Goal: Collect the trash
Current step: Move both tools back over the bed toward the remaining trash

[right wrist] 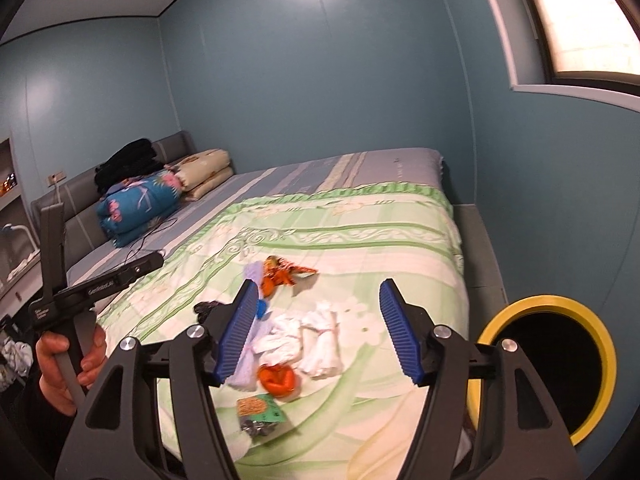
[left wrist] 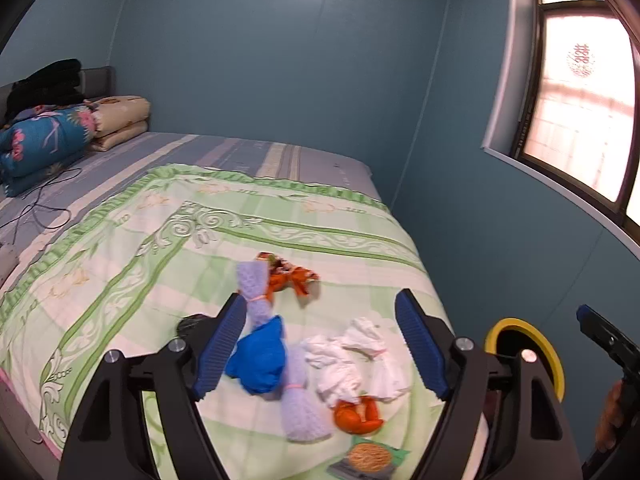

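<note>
Trash lies on the green floral quilt [left wrist: 160, 240]: a crumpled blue bag [left wrist: 260, 356], lavender foam netting [left wrist: 302, 412] tied with rubber bands, white tissues [left wrist: 344, 360], orange peel [left wrist: 356, 416], an orange wrapper [left wrist: 292, 274], a green snack packet [left wrist: 368, 458] and a small black scrap [left wrist: 192, 324]. My left gripper [left wrist: 322, 300] hovers open above the pile, nothing touching its blue pads. My right gripper [right wrist: 319, 285] is also open over the tissues [right wrist: 320, 344] and peel [right wrist: 276, 378], empty. A yellow-rimmed bin [right wrist: 540, 302] stands by the bed's right side.
Folded blankets [right wrist: 136, 208] and black clothes [right wrist: 128, 162] are stacked at the headboard, with a thin black cable [left wrist: 44, 200] on the striped sheet. A blue wall and window [left wrist: 580, 120] close the right side. A hand [right wrist: 60, 360] holds the left gripper's handle.
</note>
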